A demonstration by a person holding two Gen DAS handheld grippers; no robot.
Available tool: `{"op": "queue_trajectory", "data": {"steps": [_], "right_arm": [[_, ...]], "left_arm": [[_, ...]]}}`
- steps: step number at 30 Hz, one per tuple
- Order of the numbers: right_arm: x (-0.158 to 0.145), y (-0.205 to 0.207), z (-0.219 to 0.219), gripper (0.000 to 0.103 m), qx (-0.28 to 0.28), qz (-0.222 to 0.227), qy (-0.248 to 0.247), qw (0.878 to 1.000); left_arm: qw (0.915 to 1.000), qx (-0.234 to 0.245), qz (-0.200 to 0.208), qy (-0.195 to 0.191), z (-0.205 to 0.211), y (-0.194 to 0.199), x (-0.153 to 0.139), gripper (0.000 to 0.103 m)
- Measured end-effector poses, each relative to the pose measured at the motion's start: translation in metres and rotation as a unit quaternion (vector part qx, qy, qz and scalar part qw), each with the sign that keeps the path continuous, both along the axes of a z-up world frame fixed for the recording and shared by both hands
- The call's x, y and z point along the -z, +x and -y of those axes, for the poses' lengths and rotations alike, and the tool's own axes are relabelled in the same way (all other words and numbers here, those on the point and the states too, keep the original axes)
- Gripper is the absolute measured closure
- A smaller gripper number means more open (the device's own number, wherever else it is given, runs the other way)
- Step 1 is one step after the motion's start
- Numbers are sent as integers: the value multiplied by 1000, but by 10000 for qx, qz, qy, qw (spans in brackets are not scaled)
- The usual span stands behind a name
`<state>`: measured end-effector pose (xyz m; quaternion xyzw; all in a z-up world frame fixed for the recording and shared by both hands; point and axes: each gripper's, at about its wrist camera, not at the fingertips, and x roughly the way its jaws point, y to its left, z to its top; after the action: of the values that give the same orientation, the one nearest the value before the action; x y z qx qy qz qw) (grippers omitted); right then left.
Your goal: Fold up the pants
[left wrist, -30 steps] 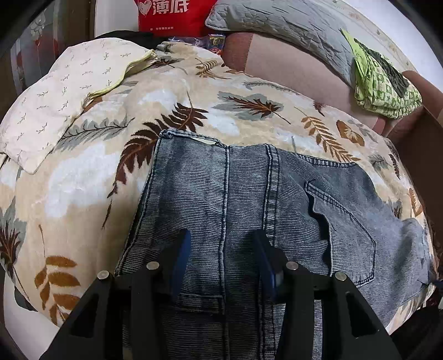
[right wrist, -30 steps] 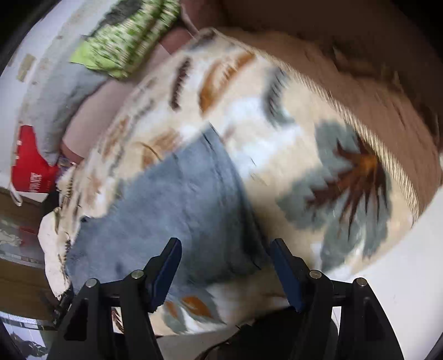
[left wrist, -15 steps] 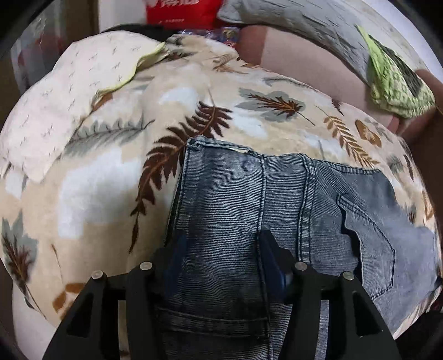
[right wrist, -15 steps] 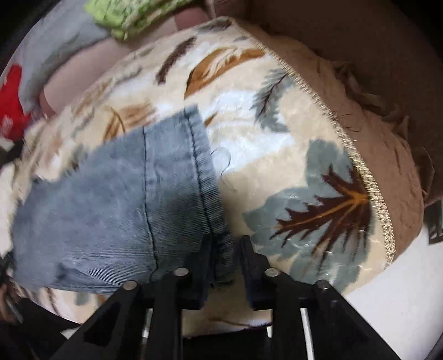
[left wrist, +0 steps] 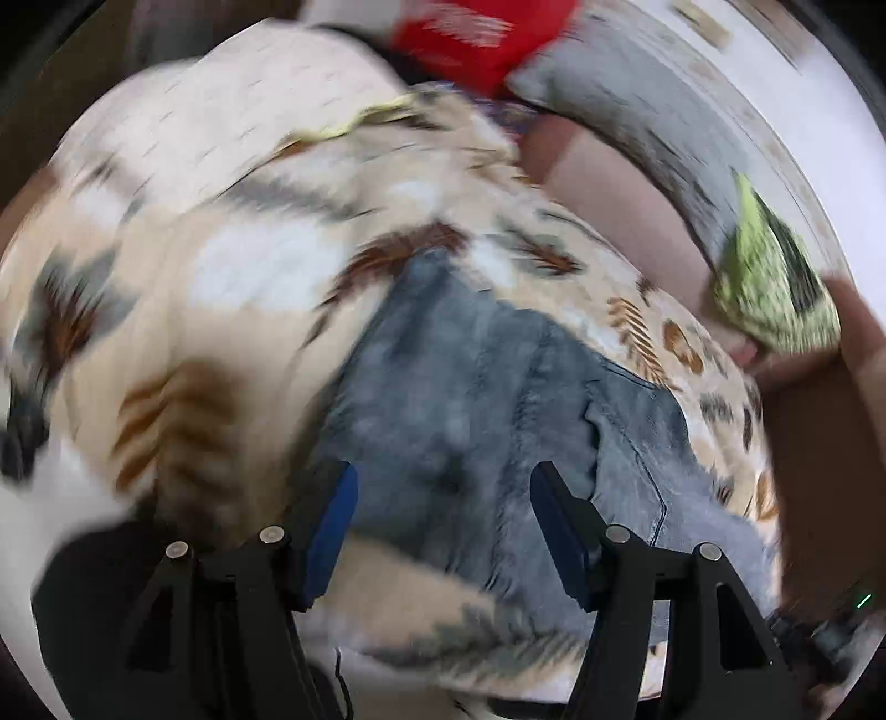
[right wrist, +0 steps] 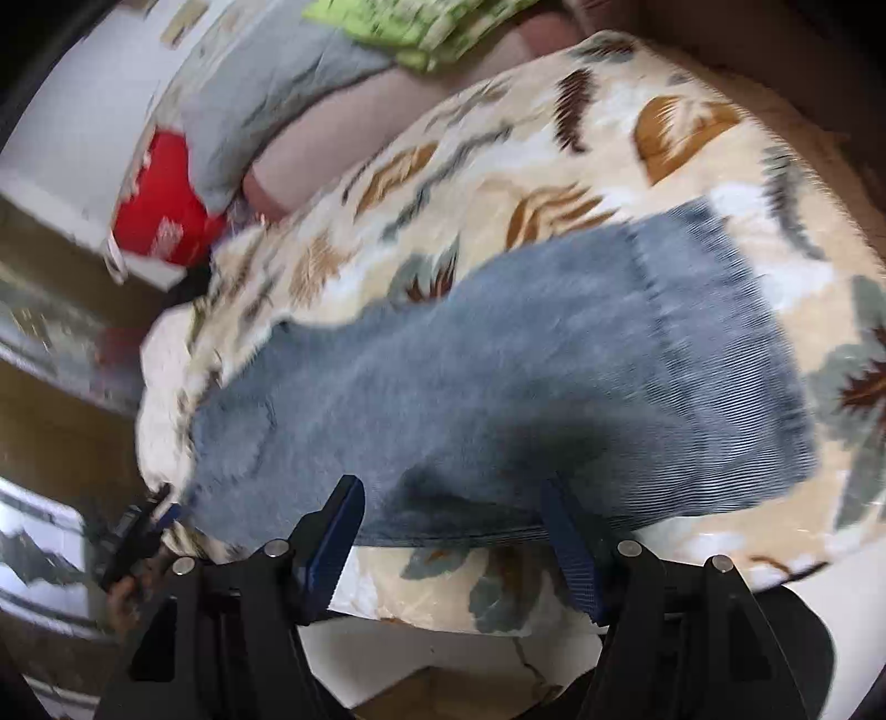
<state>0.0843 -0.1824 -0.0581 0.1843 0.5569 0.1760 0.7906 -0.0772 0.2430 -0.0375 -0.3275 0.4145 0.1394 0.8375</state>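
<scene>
Grey-blue jeans [left wrist: 487, 399] lie flat on a leaf-patterned blanket [left wrist: 238, 266], with a back pocket [left wrist: 637, 443] towards the right. My left gripper [left wrist: 446, 515] hovers over their near edge. Its jaws are opening and the pads press on nothing. In the right wrist view the jeans [right wrist: 554, 387] stretch from lower left to a hem [right wrist: 736, 288] at upper right. My right gripper [right wrist: 448, 498] stands over the near folded edge, jaws opening, denim showing between the fingers but not pinched. Both views are motion-blurred.
A white twig-print pillow [left wrist: 238, 122] lies at the far left. A red package [left wrist: 476, 39], a grey pillow [left wrist: 637, 111] and a green patterned cloth [left wrist: 769, 277] lie beyond the blanket. Pale floor [right wrist: 443, 653] lies below the blanket's near edge [right wrist: 498, 598].
My right gripper let go of the jeans' hem, opened wide and slid left along the near edge. My left gripper widened, rolled and drew back towards the blanket's near edge.
</scene>
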Motion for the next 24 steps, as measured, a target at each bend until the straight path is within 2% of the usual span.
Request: {"op": "queue_trajectory", "data": {"steps": [1, 3, 6, 7, 9, 10, 11, 13, 16, 17, 18, 19, 21, 22, 24], "right_arm": [[6, 2, -6, 34, -45, -26, -125, 9999], [10, 2, -6, 34, -70, 11, -143, 9999], [16, 11, -4, 34, 10, 59, -115, 9999], [18, 15, -4, 34, 27, 55, -94, 9999], [16, 15, 1, 34, 65, 56, -50, 10000], [18, 16, 2, 34, 62, 79, -32, 9999], [15, 17, 3, 34, 82, 92, -38, 9999], [17, 20, 8, 34, 163, 54, -97, 9998], [21, 26, 15, 34, 286, -52, -288, 9992], [25, 29, 15, 34, 302, -118, -377, 9988], [30, 30, 19, 33, 288, -255, -452, 9982], [38, 31, 21, 33, 243, -421, -356, 9982], [38, 30, 24, 33, 195, -370, -298, 9987], [36, 31, 23, 33, 146, -381, -326, 9986], [35, 30, 23, 33, 119, -408, -351, 9985]], "left_arm": [[9996, -221, -49, -169, -6, -10, 2, 37], [9996, -249, -30, -102, -6, -14, 0, 37], [9992, -259, -130, -261, -6, -3, 6, 37], [9980, -257, -339, -465, -7, 6, 16, 38], [9949, -332, -497, -811, -11, 13, 29, 65], [9947, -291, -615, -769, -10, 19, 34, 89], [9951, -310, -620, -711, -10, 20, 35, 94], [9972, -257, -485, -499, -6, 24, 23, 97], [9998, -206, 69, 33, -6, 33, -21, 97], [9992, -200, 258, 244, -6, 36, -35, 97], [9969, -156, 442, 627, -4, 41, -50, 97], [9943, -36, 460, 961, 0, 47, -54, 97], [9943, 41, 11, 1063, 2, 55, -31, 97], [9933, 195, -349, 1080, 4, 62, -11, 97], [9936, 117, -818, 767, -2, 57, 23, 93]]}}
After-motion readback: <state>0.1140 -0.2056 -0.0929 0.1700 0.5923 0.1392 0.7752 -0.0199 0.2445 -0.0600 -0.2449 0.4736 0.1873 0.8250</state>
